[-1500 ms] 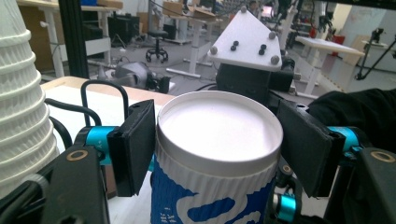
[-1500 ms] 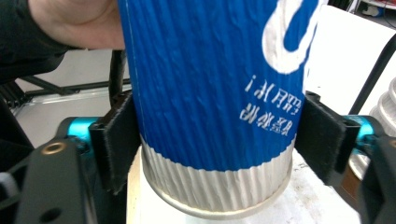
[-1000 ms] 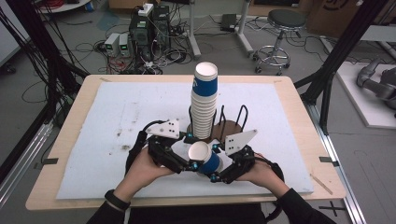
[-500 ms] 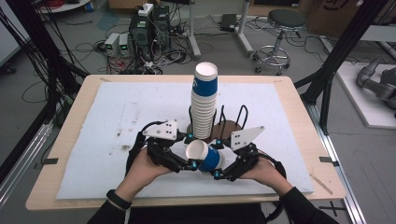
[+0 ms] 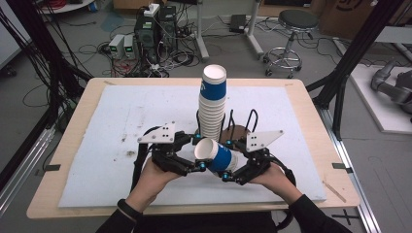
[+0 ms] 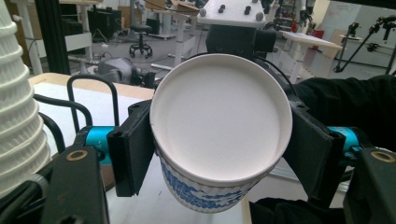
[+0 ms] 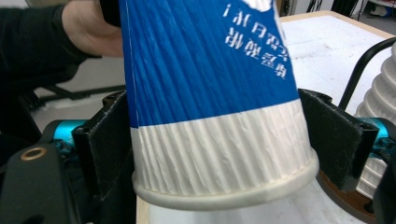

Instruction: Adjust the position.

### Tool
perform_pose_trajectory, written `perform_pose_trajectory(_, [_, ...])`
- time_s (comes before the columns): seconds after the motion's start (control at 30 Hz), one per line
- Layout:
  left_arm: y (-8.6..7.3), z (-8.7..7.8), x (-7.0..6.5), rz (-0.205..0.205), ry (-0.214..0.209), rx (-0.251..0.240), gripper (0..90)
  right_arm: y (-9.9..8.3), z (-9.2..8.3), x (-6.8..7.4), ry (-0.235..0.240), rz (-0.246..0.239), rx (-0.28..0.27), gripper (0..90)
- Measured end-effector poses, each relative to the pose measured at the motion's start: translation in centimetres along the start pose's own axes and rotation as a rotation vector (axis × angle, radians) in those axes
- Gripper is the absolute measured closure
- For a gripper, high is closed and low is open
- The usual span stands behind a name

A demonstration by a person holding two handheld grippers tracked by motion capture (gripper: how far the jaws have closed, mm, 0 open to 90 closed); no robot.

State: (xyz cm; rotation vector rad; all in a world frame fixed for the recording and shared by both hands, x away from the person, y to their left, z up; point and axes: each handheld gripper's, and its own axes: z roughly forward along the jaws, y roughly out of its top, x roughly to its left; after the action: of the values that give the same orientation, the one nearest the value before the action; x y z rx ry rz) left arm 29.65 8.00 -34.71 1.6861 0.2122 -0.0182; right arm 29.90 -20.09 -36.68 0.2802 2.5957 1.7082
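A blue and white paper cup (image 5: 221, 158) hangs tilted above the mat, between my two grippers. My left gripper (image 5: 199, 153) is shut on it. In the left gripper view the pads (image 6: 133, 147) press both sides of the cup (image 6: 219, 121), whose round white end faces the camera. My right gripper (image 5: 228, 161) comes from the other side. Its jaws have just been opening and now stand open around the cup's (image 7: 205, 70) ridged white band, close beside it. A tall stack of cups (image 5: 213, 104) stands just behind.
The stack sits in a black wire holder (image 5: 243, 121) on a brown base, right behind the grippers. It also looms at the edge of both gripper views as stack (image 6: 16, 102) and stack (image 7: 380, 107). A white mat (image 5: 121, 121) covers the wooden table.
Both hands have stayed almost in place. The cup's white end has tipped slightly higher, and the right gripper's plate has shifted a little to the right.
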Motion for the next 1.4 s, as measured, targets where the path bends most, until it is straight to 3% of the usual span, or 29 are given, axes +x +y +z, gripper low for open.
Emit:
perform_pose_trajectory(0.1, [0.2, 0.1, -0.1, -0.004, -0.006, 0.038, 29.9, 0.1, 0.0, -0.2, 0.005, -0.032, 0.018, 20.8])
perform_pose_trajectory(0.3, [0.9, 0.4, -0.4, 0.011, -0.005, 0.188, 28.5, 0.4, -0.1, 0.1, 0.026, -0.062, 0.127, 23.0])
perform_pose_trajectory(0.4, [1.0, 0.6, -0.6, 0.029, -0.006, 0.256, 27.2, 0.7, 0.1, 0.4, 0.011, -0.115, 0.210, 23.0])
perform_pose_trajectory(0.53, [0.8, 0.9, -0.7, 0.040, -0.023, 0.288, 29.8, 0.8, 0.3, 0.7, 0.002, -0.152, 0.265, 22.4])
perform_pose_trajectory(0.63, [0.6, 0.5, -0.2, 0.032, -0.034, 0.228, 29.9, 0.8, 0.2, 0.6, -0.009, -0.138, 0.242, 18.1])
perform_pose_trajectory(0.7, [0.2, 0.0, 0.2, 0.008, -0.045, 0.146, 30.2, 0.7, -0.1, 0.5, -0.014, -0.120, 0.189, 17.4])
perform_pose_trajectory(0.73, [0.0, -0.2, 0.4, 0.002, -0.052, 0.109, 30.4, 0.7, -0.6, 0.3, -0.018, -0.087, 0.131, 16.4])
perform_pose_trajectory(0.77, [-0.2, -0.4, 0.5, -0.001, -0.054, 0.079, 30.4, 0.7, -0.6, 0.3, -0.018, -0.087, 0.131, 16.4])
perform_pose_trajectory(0.9, [-0.4, -0.7, 0.7, -0.007, -0.053, -0.016, 30.7, 0.8, -1.1, -0.1, -0.018, -0.024, 0.035, 15.4])
perform_pose_trajectory(1.0, [-0.7, -0.9, 0.8, -0.014, -0.064, -0.085, 30.6, 0.9, -1.3, -0.1, -0.018, -0.021, -0.016, 15.4])
perform_pose_trajectory(1.4, [-1.2, -0.9, 1.2, -0.057, -0.090, -0.126, 30.5, 0.9, -1.4, -0.1, -0.002, 0.016, -0.040, 15.3])
